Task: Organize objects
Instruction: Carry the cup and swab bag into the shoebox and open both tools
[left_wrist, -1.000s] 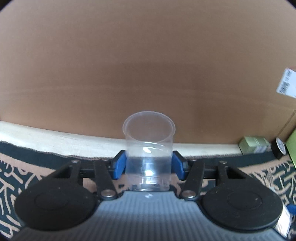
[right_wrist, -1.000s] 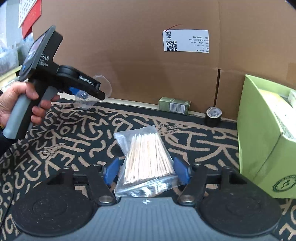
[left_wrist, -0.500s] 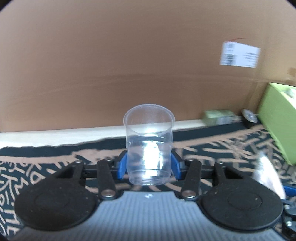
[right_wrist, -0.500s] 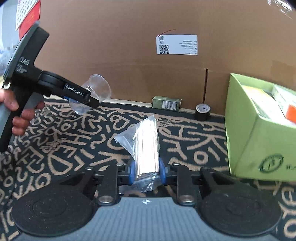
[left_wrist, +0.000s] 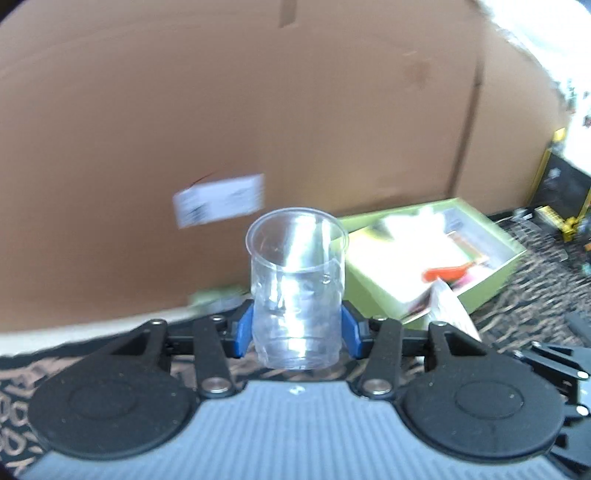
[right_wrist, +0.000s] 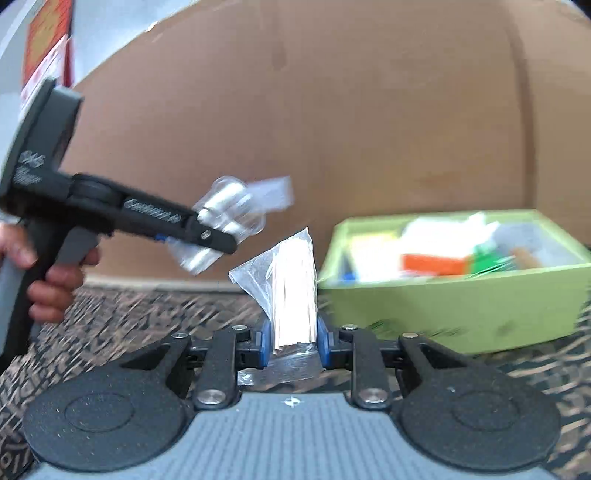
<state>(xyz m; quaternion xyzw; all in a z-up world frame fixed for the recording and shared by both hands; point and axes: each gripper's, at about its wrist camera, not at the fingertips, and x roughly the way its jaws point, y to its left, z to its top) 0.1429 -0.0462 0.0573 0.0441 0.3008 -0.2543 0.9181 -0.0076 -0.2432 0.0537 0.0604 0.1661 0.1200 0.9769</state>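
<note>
My left gripper (left_wrist: 297, 328) is shut on a clear plastic cup (left_wrist: 296, 280), held upright in the air; it also shows in the right wrist view (right_wrist: 221, 225), left of centre. My right gripper (right_wrist: 290, 341) is shut on a clear bag of wooden sticks (right_wrist: 291, 291), lifted off the patterned cloth. The bag's tip shows in the left wrist view (left_wrist: 448, 310). A green open box (right_wrist: 461, 310) with several coloured items stands to the right of both grippers; it also shows in the left wrist view (left_wrist: 373, 284).
A tall cardboard wall (right_wrist: 332, 129) with a white label (left_wrist: 219, 199) closes the back. A patterned dark cloth (right_wrist: 129, 317) covers the table. A small green carton (left_wrist: 214, 297) lies blurred at the wall's foot.
Both grippers have lifted and swung right toward the green box. The right gripper closed on the bag of sticks and raised it. The cup stayed gripped.
</note>
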